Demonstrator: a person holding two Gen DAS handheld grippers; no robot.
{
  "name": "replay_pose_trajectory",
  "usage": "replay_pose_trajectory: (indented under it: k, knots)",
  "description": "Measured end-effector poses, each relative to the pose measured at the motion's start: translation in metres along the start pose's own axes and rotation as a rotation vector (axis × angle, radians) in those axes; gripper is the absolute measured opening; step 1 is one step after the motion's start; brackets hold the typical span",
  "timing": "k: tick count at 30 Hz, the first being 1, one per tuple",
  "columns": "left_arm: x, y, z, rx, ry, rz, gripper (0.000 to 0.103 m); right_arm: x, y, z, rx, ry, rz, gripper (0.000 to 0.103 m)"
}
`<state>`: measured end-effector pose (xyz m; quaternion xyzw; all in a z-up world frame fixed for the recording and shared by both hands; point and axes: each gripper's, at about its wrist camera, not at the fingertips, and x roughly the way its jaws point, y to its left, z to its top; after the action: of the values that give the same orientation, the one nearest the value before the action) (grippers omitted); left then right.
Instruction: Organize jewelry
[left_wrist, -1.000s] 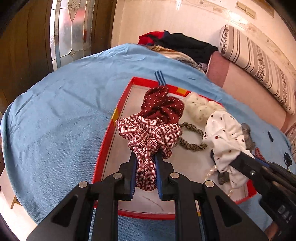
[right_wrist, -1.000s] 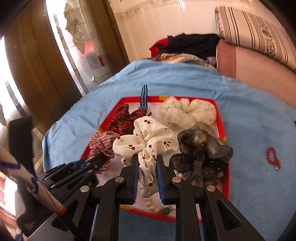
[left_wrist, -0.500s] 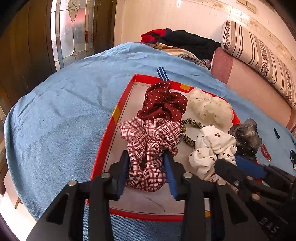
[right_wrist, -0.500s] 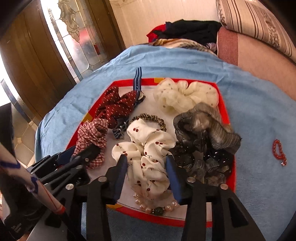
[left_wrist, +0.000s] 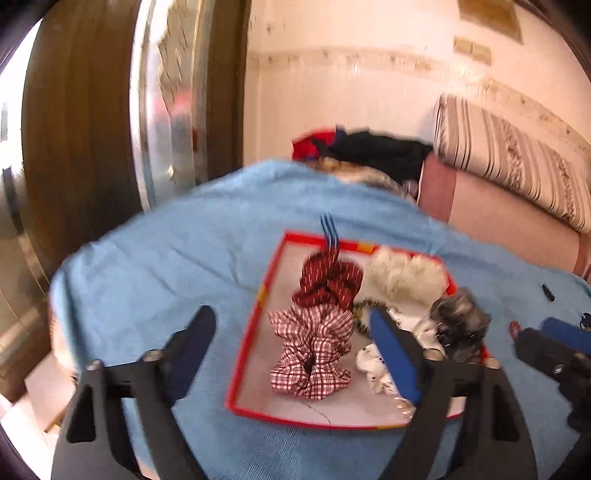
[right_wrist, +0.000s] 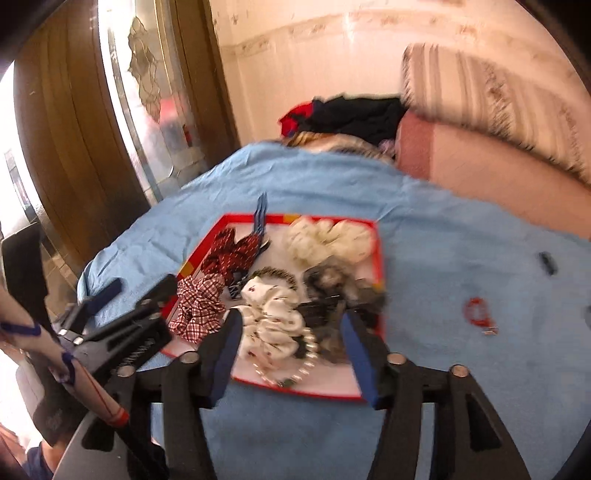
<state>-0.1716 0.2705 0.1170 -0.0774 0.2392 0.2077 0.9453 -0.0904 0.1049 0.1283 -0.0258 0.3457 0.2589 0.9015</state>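
Observation:
A red-rimmed tray (left_wrist: 243, 347) on blue cloth holds several scrunchies. My left gripper (left_wrist: 291, 314) hangs above the tray's near left side, jaws wide and still opening. Nothing is between them, and the red plaid scrunchie (left_wrist: 310, 350) lies loose below. My right gripper (right_wrist: 291, 321) is also opening, empty, above the white cherry-print scrunchie (right_wrist: 273, 317) and a pearl bracelet (right_wrist: 306, 354). A dark red dotted scrunchie (left_wrist: 327, 280), a cream one (left_wrist: 402, 277) and a grey one (left_wrist: 458, 317) lie further back. Each wrist view also shows the other gripper: the right gripper (left_wrist: 535, 334) and the left gripper (right_wrist: 140, 286).
A red bead bracelet (right_wrist: 478, 314) and a small dark object (right_wrist: 546, 262) lie on the blue cloth (right_wrist: 443, 387) right of the tray. Piled clothes (left_wrist: 369, 151) and a striped cushion (left_wrist: 509, 155) sit behind. A wooden door with a glass panel (left_wrist: 166, 110) stands at the left.
Both grippers have let go of their scrunchies, opened wide and pulled up and back from the tray. The plaid and cherry-print scrunchies now lie in the tray.

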Motion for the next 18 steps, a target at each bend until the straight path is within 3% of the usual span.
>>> replay_pose_trajectory:
  k: [1,3,8,11,15,18]
  knots:
    - [-0.017,-0.002,0.003,0.004,-0.035,-0.014,0.090,-0.022,-0.002,-0.001,-0.007,-0.034,-0.019,0.069]
    - [-0.048,-0.009,0.009,0.026,-0.076,-0.025,0.103,-0.058,-0.006,-0.004,-0.016,-0.089,-0.021,0.076]
    - [-0.125,-0.027,0.018,0.121,-0.130,0.014,0.103,-0.136,-0.020,-0.017,0.019,-0.185,-0.038,0.093]
    - [-0.155,-0.030,0.016,0.113,-0.077,0.060,0.103,-0.165,-0.022,-0.031,0.053,-0.178,-0.034,0.094]
    - [-0.176,-0.029,-0.002,0.094,-0.020,0.018,0.103,-0.181,-0.008,-0.058,0.046,-0.133,-0.038,0.094]
    - [-0.178,-0.028,-0.017,0.104,-0.002,0.070,0.103,-0.187,0.006,-0.071,0.006,-0.131,-0.039,0.094]
